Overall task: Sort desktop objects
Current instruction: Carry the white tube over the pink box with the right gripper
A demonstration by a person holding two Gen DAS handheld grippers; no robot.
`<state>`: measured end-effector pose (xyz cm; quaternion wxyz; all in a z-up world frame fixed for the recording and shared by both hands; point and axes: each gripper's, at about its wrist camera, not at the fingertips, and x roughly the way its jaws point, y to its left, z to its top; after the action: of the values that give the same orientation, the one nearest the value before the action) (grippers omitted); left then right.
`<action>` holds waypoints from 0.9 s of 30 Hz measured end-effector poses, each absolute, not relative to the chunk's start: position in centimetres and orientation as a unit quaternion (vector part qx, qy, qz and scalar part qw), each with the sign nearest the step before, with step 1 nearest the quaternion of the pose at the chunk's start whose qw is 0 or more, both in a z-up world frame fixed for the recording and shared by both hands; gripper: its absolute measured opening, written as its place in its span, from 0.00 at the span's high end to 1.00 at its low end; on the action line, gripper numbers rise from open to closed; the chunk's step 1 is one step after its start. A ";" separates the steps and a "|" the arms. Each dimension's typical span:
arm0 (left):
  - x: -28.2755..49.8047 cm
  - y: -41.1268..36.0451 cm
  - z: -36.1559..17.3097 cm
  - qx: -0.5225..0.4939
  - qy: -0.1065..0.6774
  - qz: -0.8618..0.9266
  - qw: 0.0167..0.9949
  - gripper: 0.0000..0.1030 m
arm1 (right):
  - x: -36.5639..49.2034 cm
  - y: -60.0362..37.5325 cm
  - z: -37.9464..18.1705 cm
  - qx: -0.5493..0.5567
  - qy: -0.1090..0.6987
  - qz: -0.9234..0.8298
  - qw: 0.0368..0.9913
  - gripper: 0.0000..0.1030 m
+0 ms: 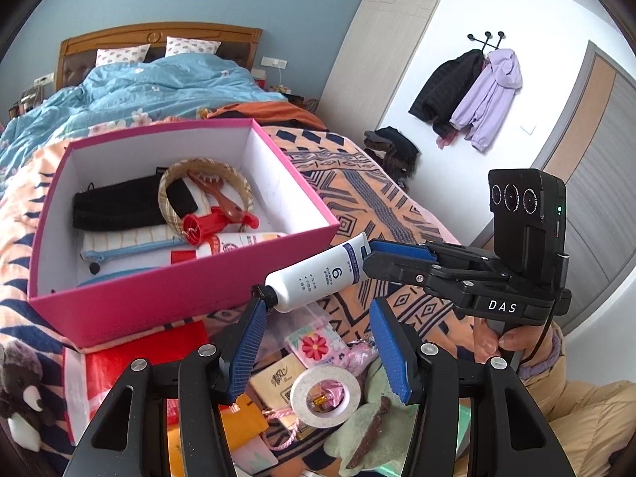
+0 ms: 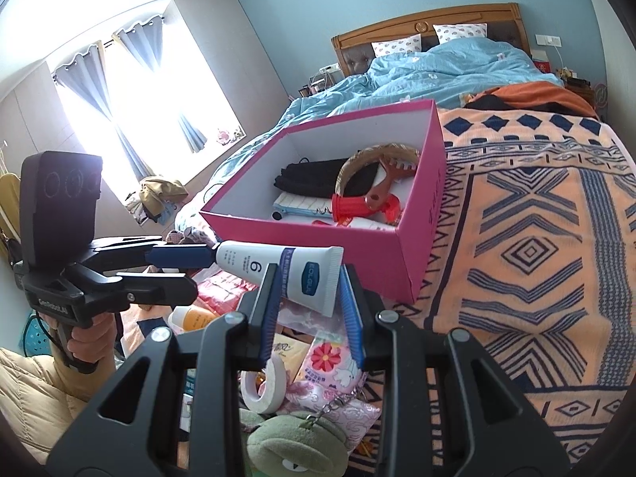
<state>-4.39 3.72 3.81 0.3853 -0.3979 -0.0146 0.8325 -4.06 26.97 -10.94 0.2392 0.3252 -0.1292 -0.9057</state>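
Pink cardboard box (image 1: 167,298) with white inside is sitting at left on the patterned orange-and-navy blanket (image 1: 357,183), already holding a woven ring, a red plastic piece and black cloth. White squeeze tube with blue band and black cap (image 1: 318,274) is hanging in the air just beside the box's near corner — the right gripper (image 2: 308,286) is clamping its crimped end, jaws narrow. The left gripper (image 1: 318,318) is standing half-open, one blue pad (image 1: 250,346) touching the cap — gripping nothing. White tape roll (image 1: 326,397) is lying below.
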 end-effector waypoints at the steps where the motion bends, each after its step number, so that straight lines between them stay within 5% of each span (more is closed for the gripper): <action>1: -4.5 3.7 4.0 -0.395 -0.013 0.834 0.385 0.47 | -4.1 26.9 -10.8 0.324 -0.128 -0.906 0.240 0.68; 27: -9.2 4.2 6.1 -0.375 0.006 0.853 0.363 0.47 | -8.7 27.0 -8.7 0.314 -0.122 -0.911 0.237 0.68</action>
<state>-9.20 4.24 6.12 0.3631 -0.3752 0.0060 0.8528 -8.68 26.98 -8.73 0.2370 0.3144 -0.1225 -0.9110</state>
